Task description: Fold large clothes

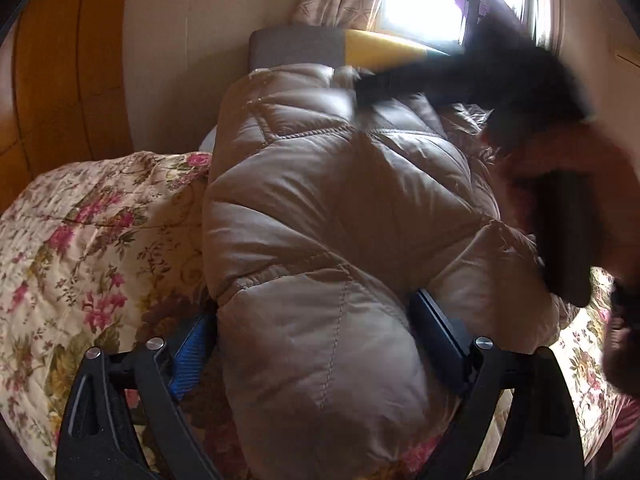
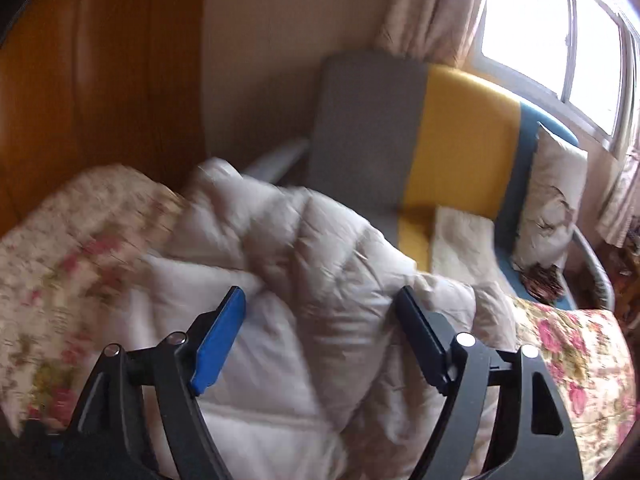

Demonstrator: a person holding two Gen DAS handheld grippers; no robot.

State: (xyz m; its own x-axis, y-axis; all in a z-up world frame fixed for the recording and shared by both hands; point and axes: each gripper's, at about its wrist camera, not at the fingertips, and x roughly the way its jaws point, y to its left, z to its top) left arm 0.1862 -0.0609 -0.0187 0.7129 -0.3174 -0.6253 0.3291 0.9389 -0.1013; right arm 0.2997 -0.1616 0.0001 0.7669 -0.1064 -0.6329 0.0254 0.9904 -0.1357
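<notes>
A beige quilted puffer coat (image 1: 340, 216) lies bunched on a floral bedspread (image 1: 88, 240). My left gripper (image 1: 316, 320) is wide open, its blue-padded fingers (image 1: 188, 356) on either side of a thick fold of the coat. My right gripper (image 2: 320, 316) is open above the coat (image 2: 300, 280), its view blurred by motion. In the left wrist view the right gripper shows as a dark blur (image 1: 520, 80) over the coat's far end, with the person's hand (image 1: 580, 184) at the right.
A grey, yellow and blue headboard (image 2: 460, 140) stands behind the bed, with a pillow (image 2: 548, 208) against it. A wooden wardrobe (image 2: 80, 72) is at the left. A curtained window (image 2: 552, 40) is at the right.
</notes>
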